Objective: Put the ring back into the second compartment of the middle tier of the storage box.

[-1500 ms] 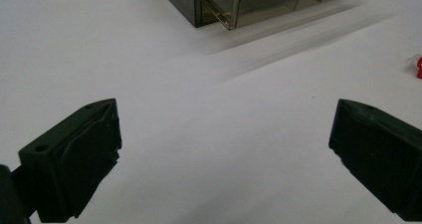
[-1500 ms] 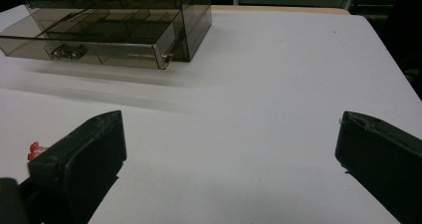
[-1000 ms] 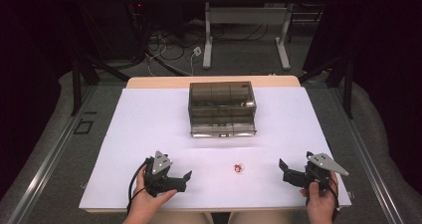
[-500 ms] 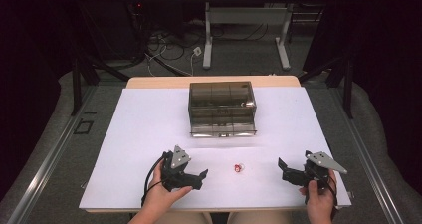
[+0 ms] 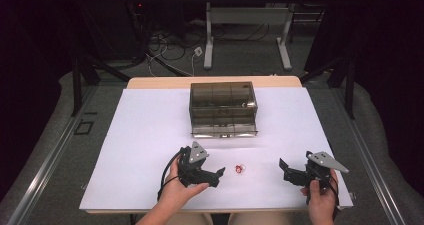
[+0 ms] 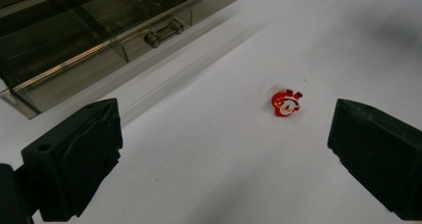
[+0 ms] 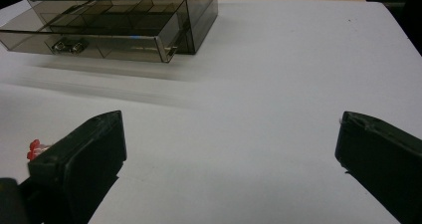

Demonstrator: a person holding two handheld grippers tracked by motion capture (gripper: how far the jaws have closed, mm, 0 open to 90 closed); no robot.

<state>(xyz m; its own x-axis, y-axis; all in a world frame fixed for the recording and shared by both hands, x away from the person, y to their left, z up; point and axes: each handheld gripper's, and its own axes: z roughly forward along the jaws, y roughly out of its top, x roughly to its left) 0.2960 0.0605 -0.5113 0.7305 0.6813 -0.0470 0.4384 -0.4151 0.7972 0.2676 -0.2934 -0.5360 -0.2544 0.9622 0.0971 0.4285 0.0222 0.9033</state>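
Table, wood-edged, top covered by a white sheet [image 5: 145, 135]. On it: one smoked-plastic drawer box [image 5: 223, 108], set centrally toward the far edge, lowest drawer pulled out; one small red Santa figure [image 5: 240, 169], lying flat near the middle of the near edge, well apart from the box.

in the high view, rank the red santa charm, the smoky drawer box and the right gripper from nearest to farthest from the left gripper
1. Red santa charm: just right of the left gripper, off its jaws.
2. Right gripper: farther right, near the front edge.
3. Smoky drawer box: at the back centre.
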